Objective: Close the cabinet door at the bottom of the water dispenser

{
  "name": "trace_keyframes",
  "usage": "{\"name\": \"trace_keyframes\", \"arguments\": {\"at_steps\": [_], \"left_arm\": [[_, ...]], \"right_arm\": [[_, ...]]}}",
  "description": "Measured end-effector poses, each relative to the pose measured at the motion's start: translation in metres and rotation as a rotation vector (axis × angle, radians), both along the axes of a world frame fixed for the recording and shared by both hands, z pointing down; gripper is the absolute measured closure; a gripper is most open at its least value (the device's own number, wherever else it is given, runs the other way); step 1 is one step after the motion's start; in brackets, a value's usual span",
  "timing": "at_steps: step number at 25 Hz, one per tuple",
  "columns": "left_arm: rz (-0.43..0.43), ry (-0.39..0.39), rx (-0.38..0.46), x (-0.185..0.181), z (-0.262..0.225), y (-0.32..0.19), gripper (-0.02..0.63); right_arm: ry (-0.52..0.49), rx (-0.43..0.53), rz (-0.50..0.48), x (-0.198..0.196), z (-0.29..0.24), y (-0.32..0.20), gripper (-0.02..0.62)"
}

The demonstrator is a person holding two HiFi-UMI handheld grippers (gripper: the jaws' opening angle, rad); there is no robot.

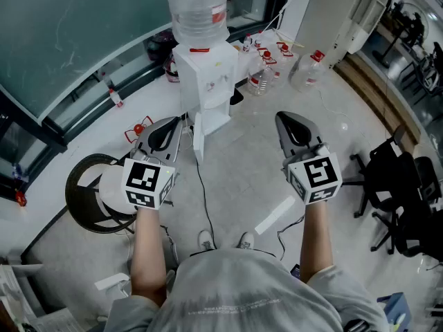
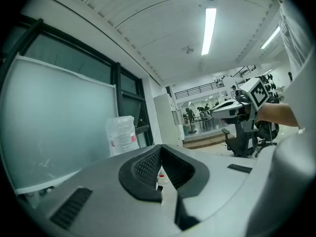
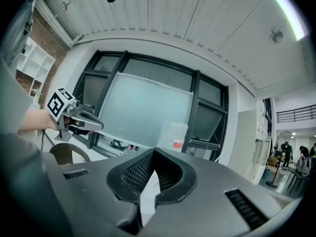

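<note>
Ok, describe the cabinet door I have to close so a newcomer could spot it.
Start at the white water dispenser standing by the window wall, with a big clear bottle on top. At its foot, the cabinet door is the flat white panel swung open from its front. Unlike the loose bottles beside the dispenser, it is attached to it.

Ahead of the left gripper [image 1: 169, 123], I see the water dispenser [image 1: 208, 81] in smooth white plastic. Its bottle [image 1: 199, 9] is clear, glossy plastic.
</note>
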State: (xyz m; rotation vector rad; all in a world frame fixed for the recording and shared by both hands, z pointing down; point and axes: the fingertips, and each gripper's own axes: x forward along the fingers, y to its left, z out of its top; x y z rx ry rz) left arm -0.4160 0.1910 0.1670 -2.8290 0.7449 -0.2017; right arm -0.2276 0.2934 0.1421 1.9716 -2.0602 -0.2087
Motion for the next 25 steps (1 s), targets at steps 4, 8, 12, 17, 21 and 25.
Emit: {"name": "trace_keyframes", "arguments": {"at_steps": [4,8,12,17,21,25], "left_arm": [[-0.017,-0.009,0.012,0.005,-0.004,0.02,0.586],[-0.049,-0.015,0.02,0.015,-0.005,0.032,0.586],[-0.063,-0.05,0.023,0.03,-0.002,0.044,0.586],[-0.101,-0.05,0.0,0.057,0.003,0.058,0.586],[-0.118,-0.053,-0.007,0.079,0.011,0.071,0.586],[-0.141,-0.057,-0.046,0.095,0.025,0.06,0.586]], "right_arm": [[0.008,-0.005,0.015,0.009,-0.002,0.024,0.568],[-0.018,-0.006,0.019,0.025,0.002,0.045,0.568],[-0.046,0.022,0.022,0.048,0.0,0.06,0.566],[-0.04,0.015,0.004,0.084,0.006,0.077,0.566],[-0.053,-0.02,-0.05,0.104,0.019,0.079,0.566],[-0.053,-0.021,-0.078,0.119,0.023,0.066,0.566]]}}
